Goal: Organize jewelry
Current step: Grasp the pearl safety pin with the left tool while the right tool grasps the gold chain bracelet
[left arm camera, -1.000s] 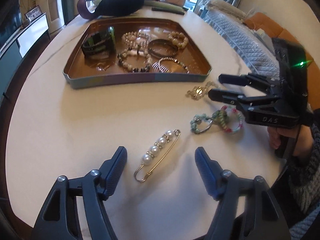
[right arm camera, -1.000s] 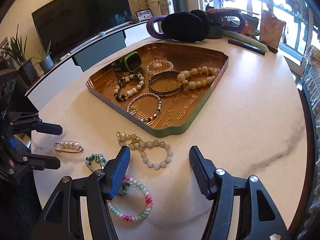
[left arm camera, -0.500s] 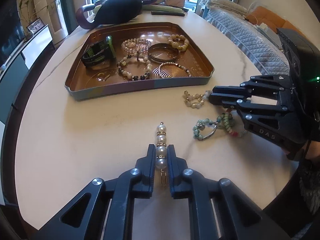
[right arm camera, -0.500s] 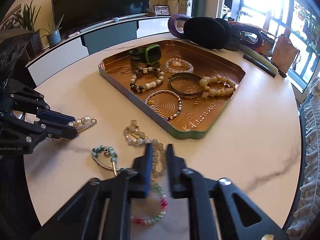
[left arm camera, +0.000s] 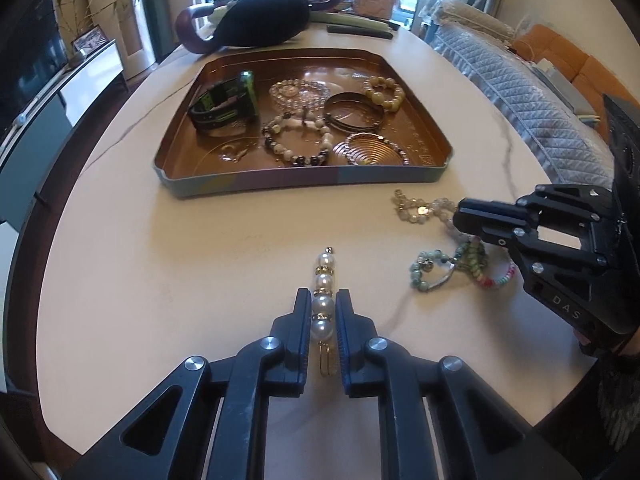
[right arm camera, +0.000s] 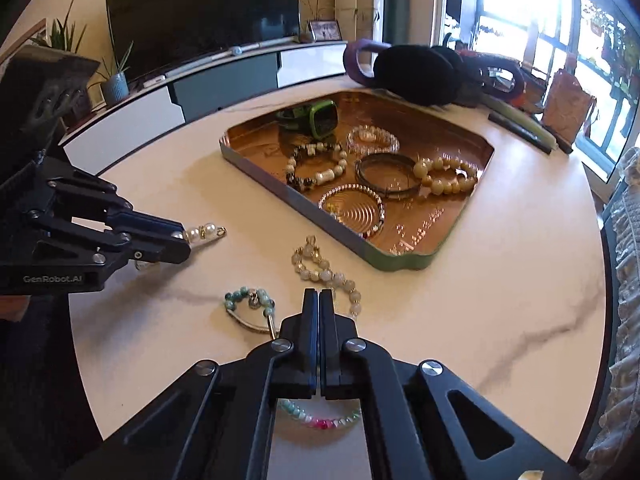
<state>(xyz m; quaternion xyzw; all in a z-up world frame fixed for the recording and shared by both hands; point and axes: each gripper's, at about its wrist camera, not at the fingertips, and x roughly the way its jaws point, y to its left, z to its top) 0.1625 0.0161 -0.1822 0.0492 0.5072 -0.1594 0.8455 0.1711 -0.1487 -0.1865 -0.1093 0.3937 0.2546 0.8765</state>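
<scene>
From the left wrist view, the left gripper (left arm camera: 323,320) is clamped on the pearl pin (left arm camera: 323,304), its jaws having just been closing onto it; 2 pearls sit between the pads and 2 more stick out toward the copper tray (left arm camera: 304,179). The pin lies on the white marble table (left arm camera: 160,260) on the near side of the tray, nothing between them. Right of the pin lie a green bead charm (left arm camera: 430,270) and a pale bead bracelet (left arm camera: 418,208), with the right gripper (left arm camera: 464,220) reaching in over them; its side reads "DAS". The tray holds a green watch (left arm camera: 224,106), several bead bracelets and a bangle. Beyond the tray lies a black pouch (left arm camera: 260,18), and a quilted sofa stands to the tray's right. From the right wrist view, the right gripper's (right arm camera: 319,300) jaws have just been closing and now meet, but what they pinch I cannot tell; a pink-and-green bracelet (right arm camera: 320,420) shows beneath them, near side of the tray (right arm camera: 400,258). The left gripper (right arm camera: 182,240), marked "GenRobot.AI", holds the pin (right arm camera: 204,233) left of the tray. A television stands behind the tray.
</scene>
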